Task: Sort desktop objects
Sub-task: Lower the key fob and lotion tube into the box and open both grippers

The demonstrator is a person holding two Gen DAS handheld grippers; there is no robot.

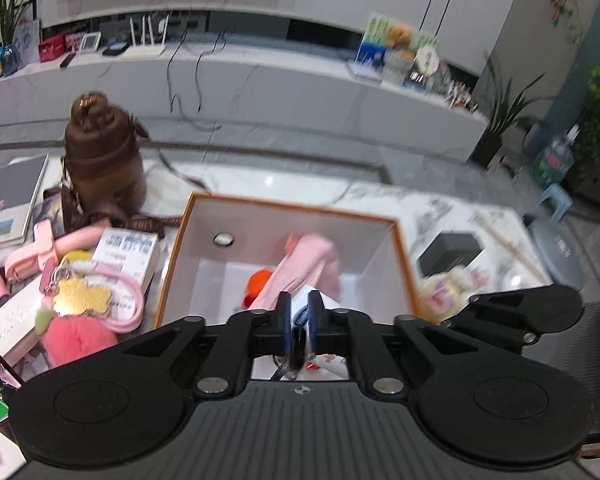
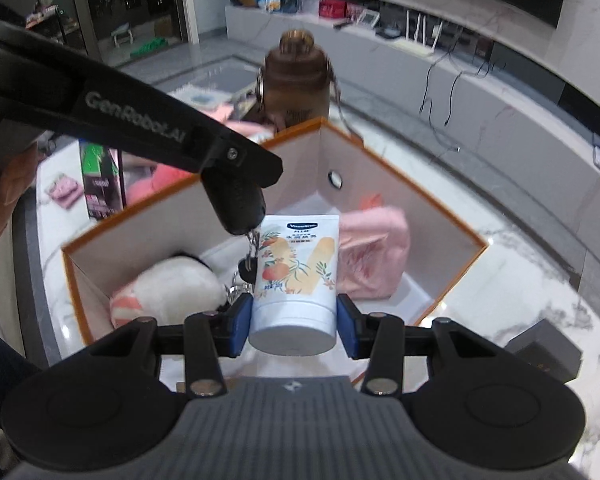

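Both grippers are positioned over an open box (image 1: 188,240) with an orange rim and white inner walls, standing on a marble table (image 1: 440,208).

**Right gripper** (image 2: 294,322): its blue pads are clamped on the cap end of a white tube (image 2: 296,276) printed with a peach and leaf pattern. The tube points away from the camera, over the box interior.

**Left gripper** (image 1: 299,312): its blue pads are pressed together on a thin dark item, which the left wrist view does not resolve. In the right wrist view this gripper enters from the left, tips down over the box, with a small chain and a dark key (image 2: 247,264) hanging from its tips, just left of the tube. The jaws have no visible gap.

**Box contents:**
- A pink cloth item (image 2: 374,256) toward the far right.
- A white and pink plush (image 2: 172,292) at the near left in the right wrist view.
- An orange object (image 1: 259,280) on the floor, partly hidden by the cloth item.
- A round hole (image 1: 223,239) in the far wall.

**Outside the box:**
- A brown bottle (image 1: 104,156) stands beyond the far left corner.
- Left of the box lie books (image 1: 126,256), pink straps, a gold charm (image 1: 82,298) and a pink pompom (image 1: 76,336).
- A black box (image 1: 452,254) lies on the table to the right.
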